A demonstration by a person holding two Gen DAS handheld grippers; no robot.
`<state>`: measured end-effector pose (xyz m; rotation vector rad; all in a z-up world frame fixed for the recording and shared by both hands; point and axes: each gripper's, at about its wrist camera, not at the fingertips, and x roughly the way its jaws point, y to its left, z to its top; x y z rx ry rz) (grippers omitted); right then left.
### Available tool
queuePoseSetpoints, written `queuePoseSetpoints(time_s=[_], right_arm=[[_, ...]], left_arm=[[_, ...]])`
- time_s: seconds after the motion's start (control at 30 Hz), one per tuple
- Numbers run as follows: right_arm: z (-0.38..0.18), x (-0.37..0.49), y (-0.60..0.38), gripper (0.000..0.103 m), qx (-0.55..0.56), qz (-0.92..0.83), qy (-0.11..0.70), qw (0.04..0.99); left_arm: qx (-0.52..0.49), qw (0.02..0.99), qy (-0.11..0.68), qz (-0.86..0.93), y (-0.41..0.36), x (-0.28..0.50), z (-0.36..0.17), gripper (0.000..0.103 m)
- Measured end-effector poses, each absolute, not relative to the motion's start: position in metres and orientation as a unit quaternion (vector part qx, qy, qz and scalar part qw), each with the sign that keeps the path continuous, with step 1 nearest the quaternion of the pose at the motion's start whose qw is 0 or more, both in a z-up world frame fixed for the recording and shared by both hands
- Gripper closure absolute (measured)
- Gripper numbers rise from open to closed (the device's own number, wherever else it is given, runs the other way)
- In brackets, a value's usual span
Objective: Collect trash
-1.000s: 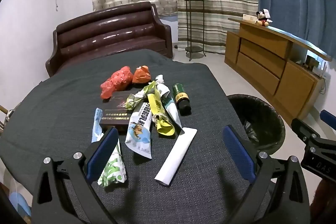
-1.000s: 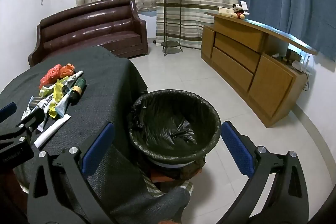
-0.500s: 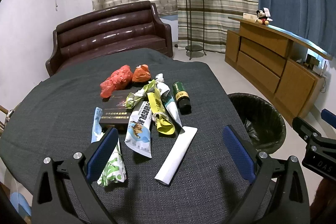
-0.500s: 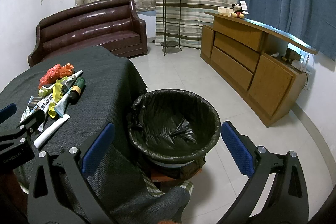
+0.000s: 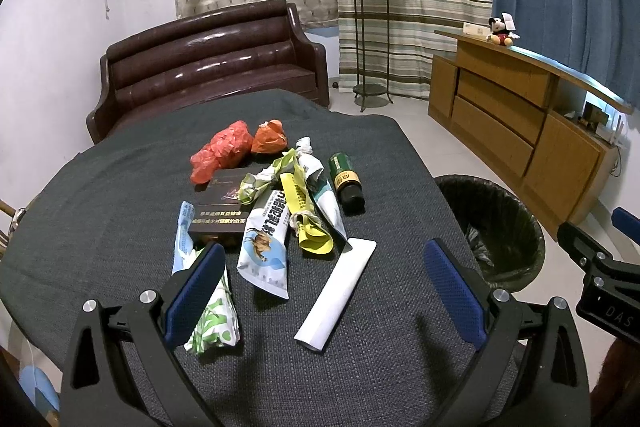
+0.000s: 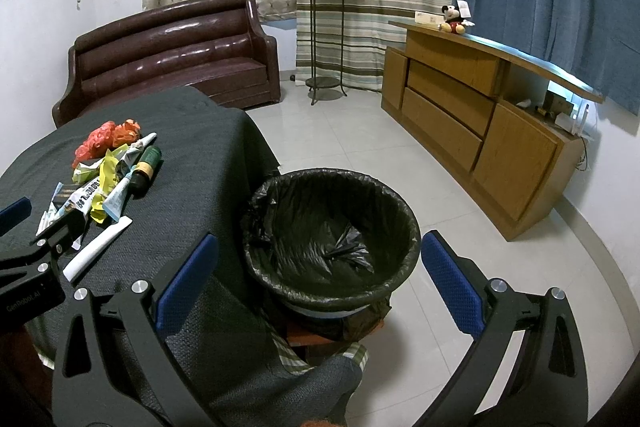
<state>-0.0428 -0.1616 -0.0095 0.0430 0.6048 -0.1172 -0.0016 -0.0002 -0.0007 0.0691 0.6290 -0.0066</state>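
A pile of trash lies on the dark grey table (image 5: 120, 187): red crumpled bags (image 5: 224, 149), a dark box (image 5: 222, 211), a green bottle (image 5: 346, 181), a yellow wrapper (image 5: 306, 219), a blue-white packet (image 5: 266, 247), a green-leaf wrapper (image 5: 214, 323) and a white paper strip (image 5: 338, 293). My left gripper (image 5: 320, 287) hovers open over the table's near edge, just short of the strip. My right gripper (image 6: 318, 283) hangs open above the black-lined trash bin (image 6: 332, 231) to the table's right. The pile (image 6: 116, 171) shows at left in the right wrist view.
A brown leather sofa (image 5: 208, 67) stands behind the table. A wooden sideboard (image 5: 516, 115) runs along the right wall, and a plant stand (image 5: 370, 47) sits by the curtains. White tiled floor (image 6: 460, 227) surrounds the bin.
Both grippers stay open and nearly still. The views have shifted only slightly; no trash has moved.
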Motion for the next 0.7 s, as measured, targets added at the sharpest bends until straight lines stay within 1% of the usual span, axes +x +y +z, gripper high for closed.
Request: queuePoseSetpoints(time_s=[0.7], right_arm=[[-0.01,-0.0432,-0.1625,0.004,0.021,-0.058,0.3,0.952]], left_arm=[[0.034,0.95,0.311,-0.003,0.0035,0.0001,-0.0027,0.006]])
